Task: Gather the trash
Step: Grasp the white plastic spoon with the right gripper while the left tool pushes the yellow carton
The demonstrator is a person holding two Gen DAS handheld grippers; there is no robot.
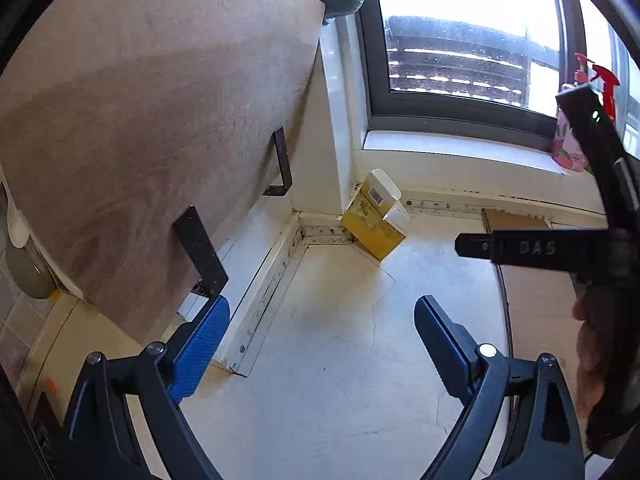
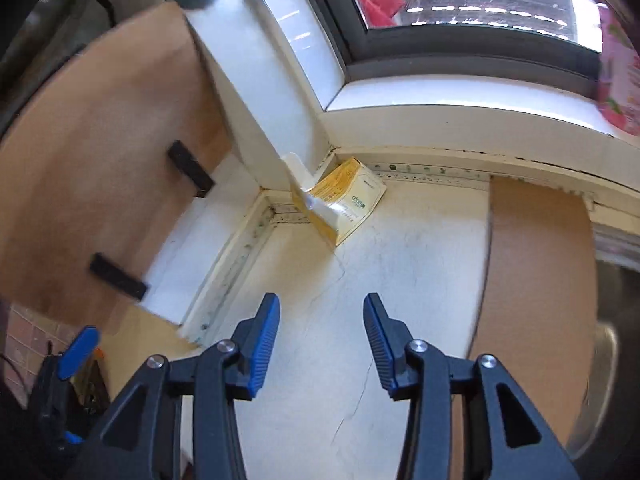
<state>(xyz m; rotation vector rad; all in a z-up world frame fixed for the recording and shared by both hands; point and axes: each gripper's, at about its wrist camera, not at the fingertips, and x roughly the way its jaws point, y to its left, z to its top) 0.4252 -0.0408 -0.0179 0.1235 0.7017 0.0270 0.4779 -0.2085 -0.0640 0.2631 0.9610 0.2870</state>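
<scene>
Your left gripper (image 1: 322,334) gapes wide and empty, your right gripper (image 2: 322,338) is narrower but also empty, both over the pale counter (image 2: 420,248). Far ahead, the yellow carton (image 2: 344,200) leans into the corner under the window sill (image 2: 440,100). It looks light, thin-walled and crushable with its white flaps open, so pinch across its flat body, not the flaps.

Yellow-white carton (image 1: 374,220), blue gripper pads (image 2: 262,344)

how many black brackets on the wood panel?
2. One black bracket sits higher on the wood panel, nearer the window; the other bracket sits lower, just above the left gripper. More may be hidden off-frame.
</scene>
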